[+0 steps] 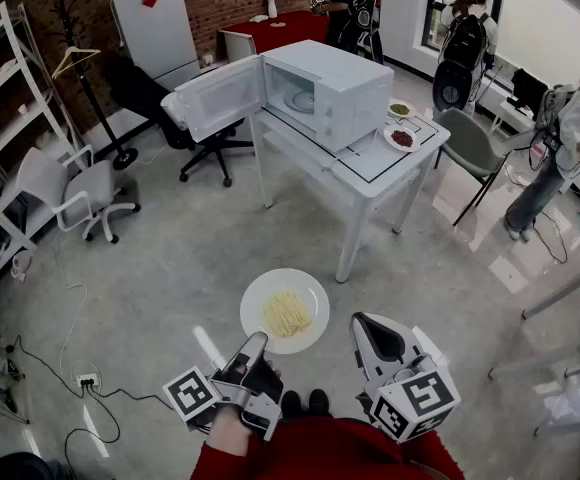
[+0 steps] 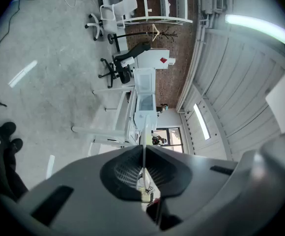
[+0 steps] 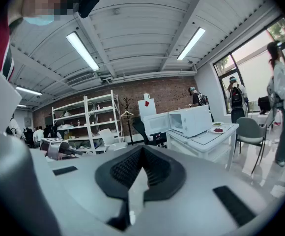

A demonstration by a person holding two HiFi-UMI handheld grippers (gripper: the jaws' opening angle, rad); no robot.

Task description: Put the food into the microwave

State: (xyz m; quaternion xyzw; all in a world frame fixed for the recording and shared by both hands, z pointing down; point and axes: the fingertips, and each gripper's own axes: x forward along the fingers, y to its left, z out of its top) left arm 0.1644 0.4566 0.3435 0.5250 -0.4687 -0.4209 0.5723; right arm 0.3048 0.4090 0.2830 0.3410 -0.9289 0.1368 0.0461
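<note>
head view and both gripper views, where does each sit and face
Head view: on the person's head, facing down at the plate in the left gripper; right gripper, red clothing show.
Left gripper view: on that gripper, rolled sideways, facing the microwave; its jaws, shoes show.
Right gripper view: on that gripper, facing the microwave; its jaws, red clothing show.
All share the open microwave.

Head view steeply down from above, left gripper view rolled sideways, right upright, all sharing the far microwave [image 1: 325, 93]
</note>
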